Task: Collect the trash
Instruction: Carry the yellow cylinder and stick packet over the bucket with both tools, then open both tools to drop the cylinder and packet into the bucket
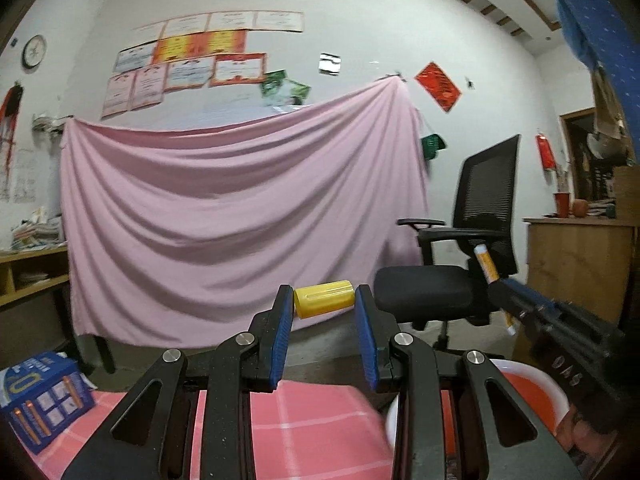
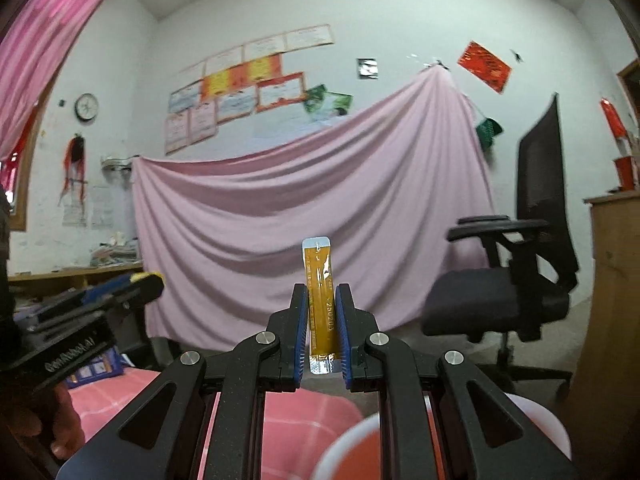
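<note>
Both grippers hold trash above the counter (image 1: 312,420).

The left gripper (image 1: 324,304) clamps a yellow cylinder (image 1: 324,300) crosswise at its fingertips; the right gripper (image 2: 322,312) pinches an upright orange sachet (image 2: 319,300) printed "250203".

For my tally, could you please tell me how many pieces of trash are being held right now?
2: a yellow tube in the left tongs, an orange sachet in the right tongs.

Red bowl (image 2: 352,452) at six o'clock, cut off by the bottom edge behind the gripper frame; blue box (image 1: 40,400) at eight o'clock, print too blurred to read.
</note>
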`<state>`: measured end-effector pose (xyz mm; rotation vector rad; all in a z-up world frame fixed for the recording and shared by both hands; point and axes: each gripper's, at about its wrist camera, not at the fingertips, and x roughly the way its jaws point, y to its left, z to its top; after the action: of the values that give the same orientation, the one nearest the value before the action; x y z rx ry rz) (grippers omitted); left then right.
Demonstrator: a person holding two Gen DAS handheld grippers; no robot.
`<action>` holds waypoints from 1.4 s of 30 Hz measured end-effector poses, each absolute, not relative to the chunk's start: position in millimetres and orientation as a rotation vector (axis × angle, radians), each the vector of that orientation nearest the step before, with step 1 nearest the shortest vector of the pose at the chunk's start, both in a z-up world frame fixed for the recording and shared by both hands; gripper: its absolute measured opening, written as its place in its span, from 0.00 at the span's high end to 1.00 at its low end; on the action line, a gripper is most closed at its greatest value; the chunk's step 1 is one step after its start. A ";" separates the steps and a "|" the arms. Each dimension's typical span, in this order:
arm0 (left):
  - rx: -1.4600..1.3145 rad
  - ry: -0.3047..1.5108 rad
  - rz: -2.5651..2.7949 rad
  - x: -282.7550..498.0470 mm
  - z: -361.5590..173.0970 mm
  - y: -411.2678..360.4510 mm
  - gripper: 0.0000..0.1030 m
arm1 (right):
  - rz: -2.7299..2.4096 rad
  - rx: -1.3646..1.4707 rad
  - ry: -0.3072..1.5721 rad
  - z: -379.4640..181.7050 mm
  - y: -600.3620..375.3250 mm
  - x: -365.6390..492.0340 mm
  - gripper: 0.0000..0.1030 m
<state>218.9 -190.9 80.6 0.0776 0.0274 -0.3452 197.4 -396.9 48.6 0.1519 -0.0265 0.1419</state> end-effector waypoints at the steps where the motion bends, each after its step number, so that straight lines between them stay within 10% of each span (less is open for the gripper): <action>1: 0.085 0.027 -0.361 218.1 80.3 -198.9 0.74 | 0.125 0.154 -0.016 45.3 -402.8 197.6 0.88; 42: 0.123 0.355 -0.548 249.5 34.8 -297.2 0.74 | -0.024 0.264 0.266 5.3 -487.2 210.7 0.87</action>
<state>249.5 -297.2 34.8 0.1231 0.3554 -0.5476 210.7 -487.2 5.3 0.2642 0.2661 -0.0242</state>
